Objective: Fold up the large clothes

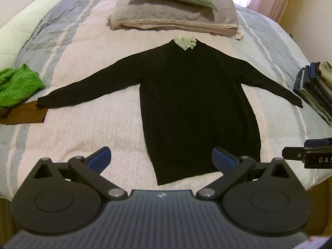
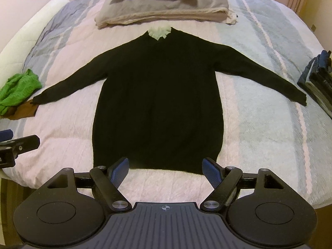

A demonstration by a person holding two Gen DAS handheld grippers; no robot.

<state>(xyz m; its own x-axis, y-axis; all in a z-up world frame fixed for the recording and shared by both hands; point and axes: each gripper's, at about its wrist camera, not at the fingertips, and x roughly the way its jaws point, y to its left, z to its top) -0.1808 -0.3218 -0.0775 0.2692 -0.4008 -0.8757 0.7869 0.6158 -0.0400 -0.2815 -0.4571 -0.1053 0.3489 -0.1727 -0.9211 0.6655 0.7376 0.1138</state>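
Both grippers sit at the foot of the bed, fingers spread wide and holding nothing: the left gripper (image 1: 161, 162) hangs over the bedspread just off the sweater's lower left corner, and the right gripper (image 2: 166, 172) is parked over the hem near the middle. Going left to right across the bed (image 2: 259, 124): there's a green knit (image 1: 16, 87) bunched at the left edge with a brown cloth (image 1: 25, 114) poking out under it, and the left cuff (image 1: 42, 102) of the sweater touches that brown piece. Then the black sweater (image 2: 157, 95) itself, laid flat and face up in the middle of the bed, both sleeves stretched out diagonally, collar with a pale frill (image 2: 158, 32) pointing at the pillows (image 2: 161, 6) at the head. The right cuff (image 2: 300, 98) ends just beside a stack of folded clothes (image 2: 317, 87) on the right edge. Handling-wise, my guess is it's a soft, floppy knit, light-ish but long, so it'll sag and drag wherever it isn't held, and the quilted spread will probably grab it a bit instead of letting it slide. Nothing fragile here except maybe that frilly collar bunching up. I'd pinch each cuff or mid-sleeve first to lay the sleeves across the body, then take the two hem corners, one per gripper, and carry them up toward the shoulders. Pinch deep enough to catch both layers.
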